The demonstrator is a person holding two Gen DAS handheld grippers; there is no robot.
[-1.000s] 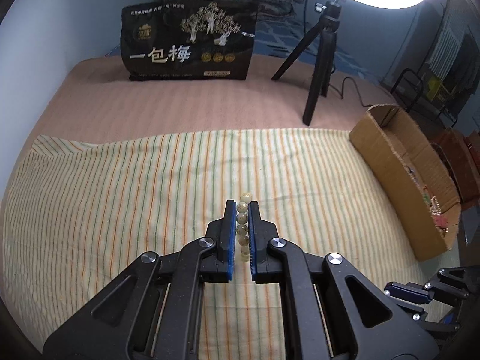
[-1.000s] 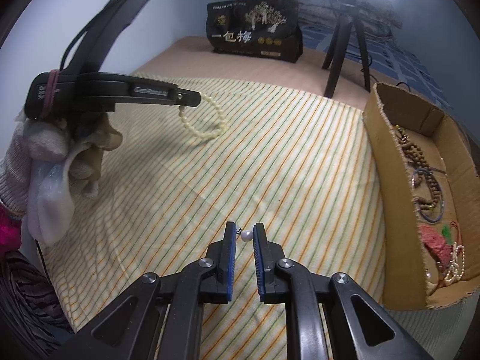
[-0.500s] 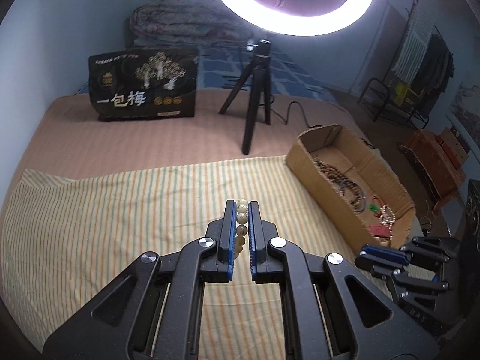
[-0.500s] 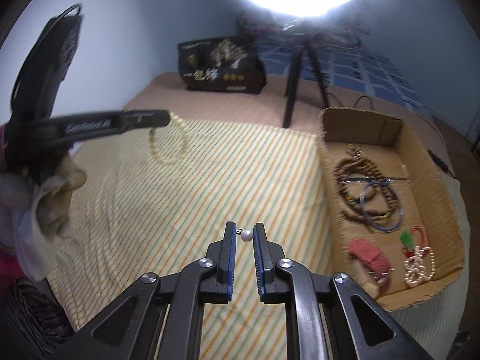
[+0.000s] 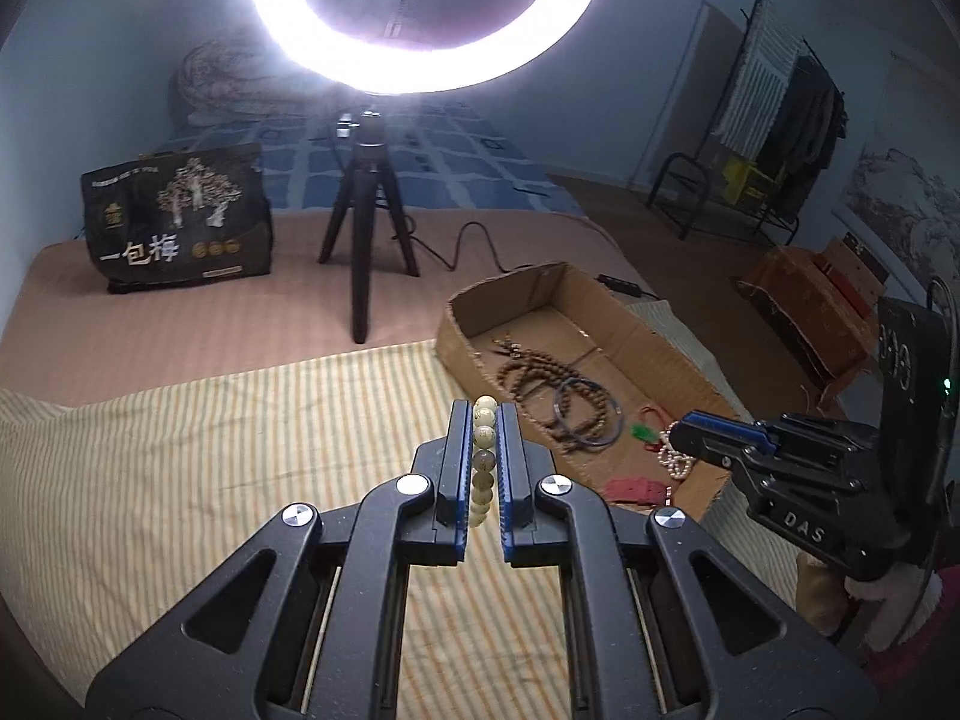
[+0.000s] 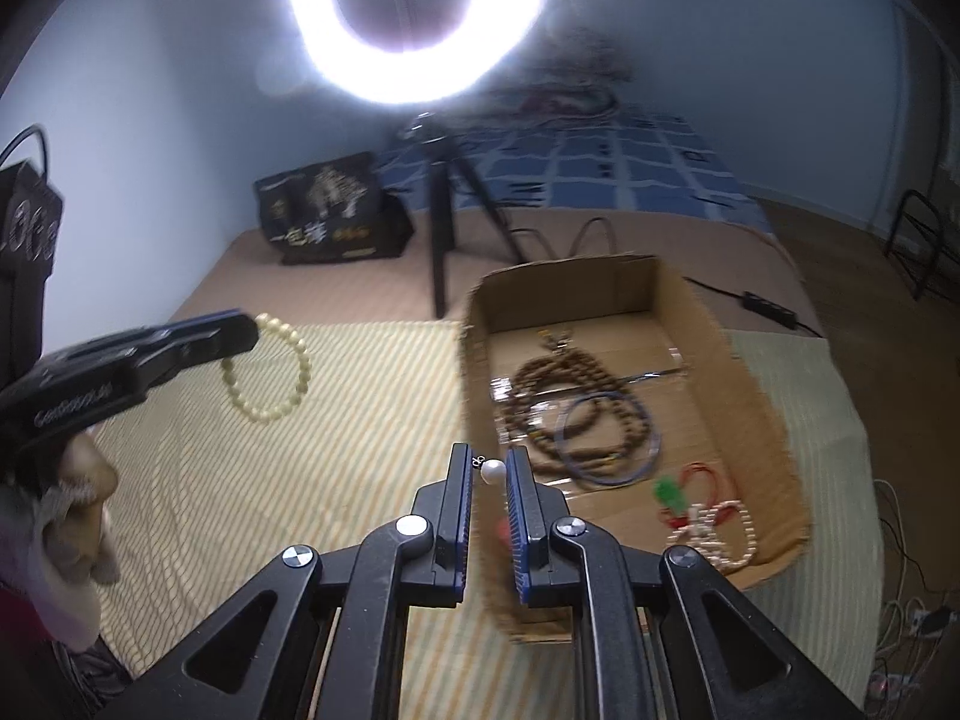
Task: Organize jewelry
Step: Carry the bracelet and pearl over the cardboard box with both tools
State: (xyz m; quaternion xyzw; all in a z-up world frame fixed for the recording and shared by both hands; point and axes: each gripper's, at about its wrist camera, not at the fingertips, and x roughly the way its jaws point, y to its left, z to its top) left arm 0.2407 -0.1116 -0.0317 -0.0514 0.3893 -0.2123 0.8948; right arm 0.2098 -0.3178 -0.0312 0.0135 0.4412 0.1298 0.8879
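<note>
My left gripper (image 5: 485,414) is shut on a pale bead bracelet (image 5: 483,456), held in the air above the striped cloth; in the right wrist view the bracelet (image 6: 267,369) hangs as a loop from the left gripper (image 6: 240,330). My right gripper (image 6: 487,465) is shut on a small white pearl piece (image 6: 492,471) and hovers over the near left wall of the cardboard box (image 6: 744,372). The box (image 5: 660,342) holds brown bead strings (image 6: 558,384), a blue bangle (image 6: 612,438), a red-and-green cord piece (image 6: 678,495) and a pearl strand (image 6: 726,534).
A striped yellow cloth (image 5: 180,468) covers the near bed. A ring light on a black tripod (image 5: 366,228) stands behind it, with a black printed bag (image 5: 174,222) to the left. A cable (image 5: 474,246) runs behind the box.
Both grippers have lifted and swung right toward the box with their pieces held. The right gripper now hangs over the box's near wall; the views tilted up to the ring light.
</note>
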